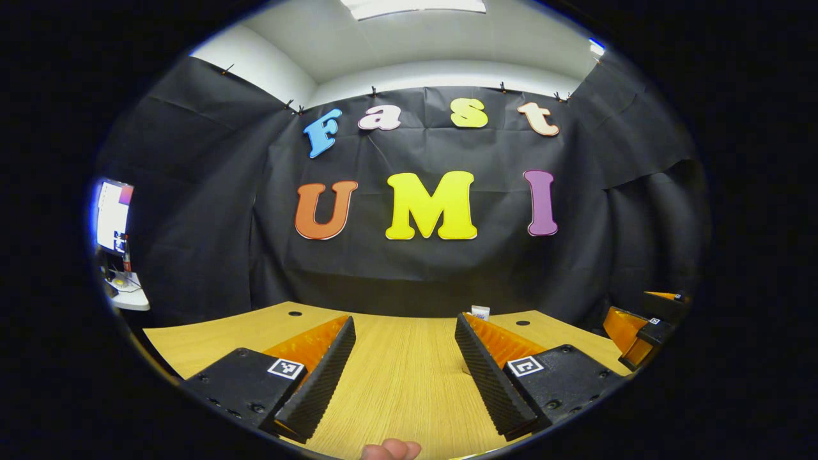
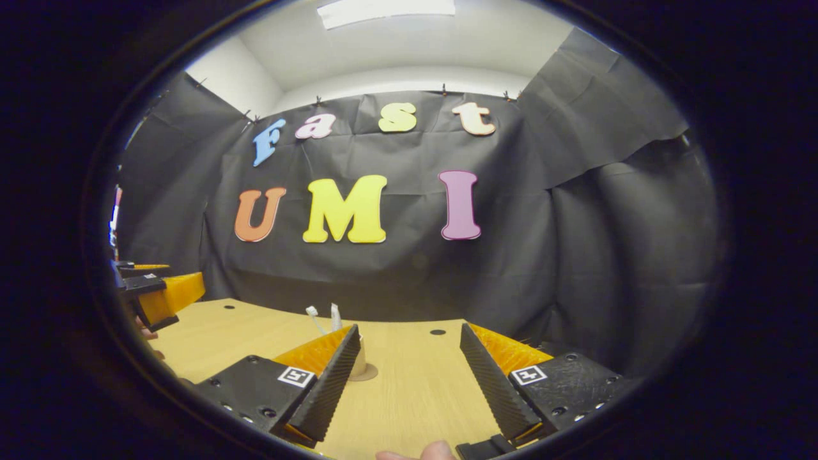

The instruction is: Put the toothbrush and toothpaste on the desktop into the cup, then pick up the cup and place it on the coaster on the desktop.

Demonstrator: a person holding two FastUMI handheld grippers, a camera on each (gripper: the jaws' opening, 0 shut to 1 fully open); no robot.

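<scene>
In the right gripper view a pale cup (image 2: 360, 361) stands upright on a round brown coaster (image 2: 370, 374), half hidden behind my right gripper's left finger. A white toothbrush head (image 2: 312, 313) and a white toothpaste tube end (image 2: 335, 315) stick up out of the cup. My right gripper (image 2: 410, 329) is open and holds nothing; the cup lies just left of its gap. My left gripper (image 1: 404, 321) is open over bare wood. A small white tip (image 1: 480, 312) peeks over its right finger; what is below the tip is hidden.
The wooden desktop (image 1: 409, 377) has small round cable holes (image 1: 294, 314) near its back edge. The right gripper (image 1: 642, 329) appears at the right of the left gripper view, the left gripper (image 2: 160, 292) at the left of the right gripper view. A monitor (image 1: 113, 216) stands off the table's left.
</scene>
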